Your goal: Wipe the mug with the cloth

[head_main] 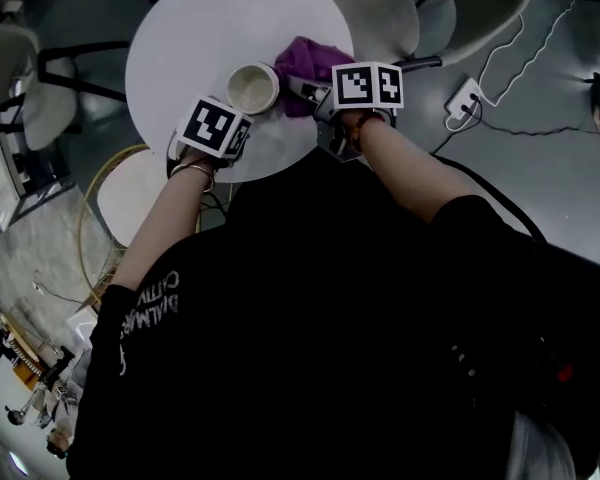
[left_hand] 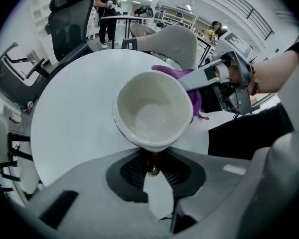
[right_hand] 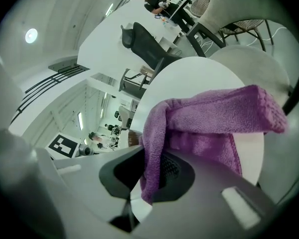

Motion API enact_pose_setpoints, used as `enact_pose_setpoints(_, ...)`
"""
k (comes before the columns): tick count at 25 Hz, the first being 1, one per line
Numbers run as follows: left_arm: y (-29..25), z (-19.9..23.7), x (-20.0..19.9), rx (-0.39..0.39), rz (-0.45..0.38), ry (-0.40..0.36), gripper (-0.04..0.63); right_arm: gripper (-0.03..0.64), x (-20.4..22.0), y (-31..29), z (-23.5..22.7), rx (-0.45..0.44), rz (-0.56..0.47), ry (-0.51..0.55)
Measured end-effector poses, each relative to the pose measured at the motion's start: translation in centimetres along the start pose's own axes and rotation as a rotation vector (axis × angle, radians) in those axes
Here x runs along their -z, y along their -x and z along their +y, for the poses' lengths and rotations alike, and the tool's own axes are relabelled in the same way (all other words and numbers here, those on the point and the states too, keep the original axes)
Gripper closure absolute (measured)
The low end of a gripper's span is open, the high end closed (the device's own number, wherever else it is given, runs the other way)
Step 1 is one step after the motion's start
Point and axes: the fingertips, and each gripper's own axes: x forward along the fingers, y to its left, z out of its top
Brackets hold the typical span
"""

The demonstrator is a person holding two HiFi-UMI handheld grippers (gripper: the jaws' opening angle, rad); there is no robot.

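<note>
A cream mug (head_main: pixel 252 88) stands near the front of the round white table (head_main: pixel 200 38). In the left gripper view the mug (left_hand: pixel 152 108) faces me with its mouth open, and my left gripper (left_hand: pixel 153 166) is shut on its brown handle. A purple cloth (head_main: pixel 315 60) hangs bunched against the mug's right side, with my right gripper (head_main: pixel 306 90) shut on it. In the right gripper view a fold of the cloth (right_hand: pixel 209 118) runs down between the jaws of the right gripper (right_hand: pixel 149 171). The left gripper (head_main: pixel 238 118) sits at the mug's near side.
Pale chairs (head_main: pixel 480 8) ring the table's far side. A round white stool (head_main: pixel 130 193) stands at the front left. A power strip (head_main: pixel 465 98) and cables lie on the floor to the right. The table's front edge runs just under both grippers.
</note>
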Motion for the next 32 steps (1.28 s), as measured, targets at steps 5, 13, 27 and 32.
enact_pose_setpoints(5, -0.2, -0.4, -0.3, 0.014, 0.008, -0.007, 0.538, 0.587, 0.1, 0.5, -0.3, 0.012, -0.013, -0.005)
enact_pose_setpoints(13, -0.4, -0.6, 0.4, 0.015, 0.003, -0.024, 0.538, 0.588, 1.2, 0.6, -0.4, 0.044, -0.040, -0.013)
enact_pose_setpoints(27, -0.3, -0.5, 0.0, 0.028, 0.005, -0.039, 0.538, 0.586, 2.7, 1.2, 0.3, 0.077, -0.020, -0.025)
enact_pose_setpoints(32, -0.2, -0.5, -0.1, 0.043, 0.005, -0.050, 0.537, 0.586, 3.2, 1.1, 0.3, 0.128, 0.060, 0.013)
